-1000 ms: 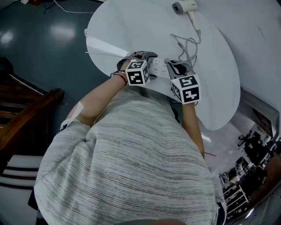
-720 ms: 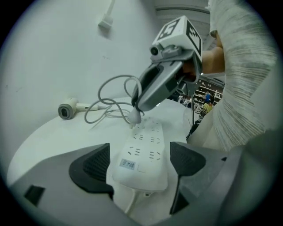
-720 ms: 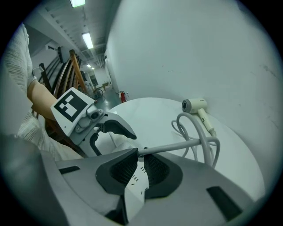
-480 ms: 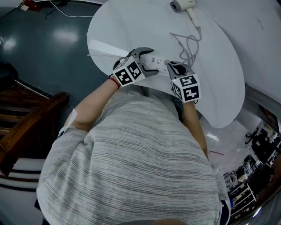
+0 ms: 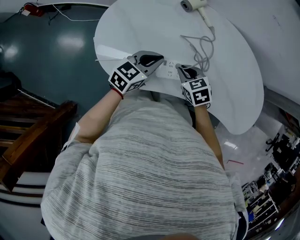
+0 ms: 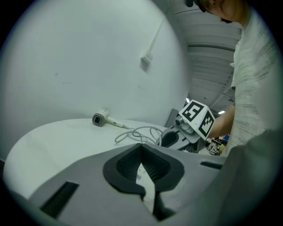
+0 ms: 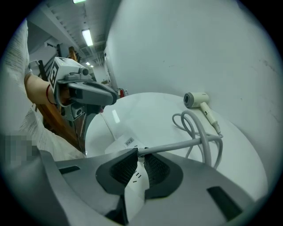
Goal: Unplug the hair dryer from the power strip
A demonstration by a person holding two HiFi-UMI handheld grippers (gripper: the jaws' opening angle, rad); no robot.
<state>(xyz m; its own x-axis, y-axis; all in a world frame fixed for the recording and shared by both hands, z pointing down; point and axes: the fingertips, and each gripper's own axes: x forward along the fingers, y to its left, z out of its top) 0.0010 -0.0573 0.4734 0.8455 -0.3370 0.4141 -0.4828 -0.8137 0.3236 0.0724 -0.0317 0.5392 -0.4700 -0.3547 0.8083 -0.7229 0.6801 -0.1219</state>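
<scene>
Overhead, a person in a grey striped shirt (image 5: 140, 178) leaned over a round white bench (image 5: 140, 28), holding a gripper in each hand. The hair dryer (image 5: 194, 5) lay on its side at the far edge of the bench, well apart from both grippers. It was cream-white, with a short barrel that ended in a round grey mouth and a slim handle. A grey cord (image 5: 199, 47) ran from the end of the handle, curled into several loose loops on the bench top, then straightened toward the near edge. There it met a white power strip (image 5: 169, 69), which lay flat between the two grippers.

The right gripper (image 7: 139, 152) pointed steeply down at the strip. Its dark ribbed pads were pinched on the end of the grey cord where it joined the strip, and the white casing showed in the narrow gap below.

The left gripper (image 6: 141, 145) was just beside the strip's other end. Its jaws had just closed and met tip to tip with nothing between them.
</scene>
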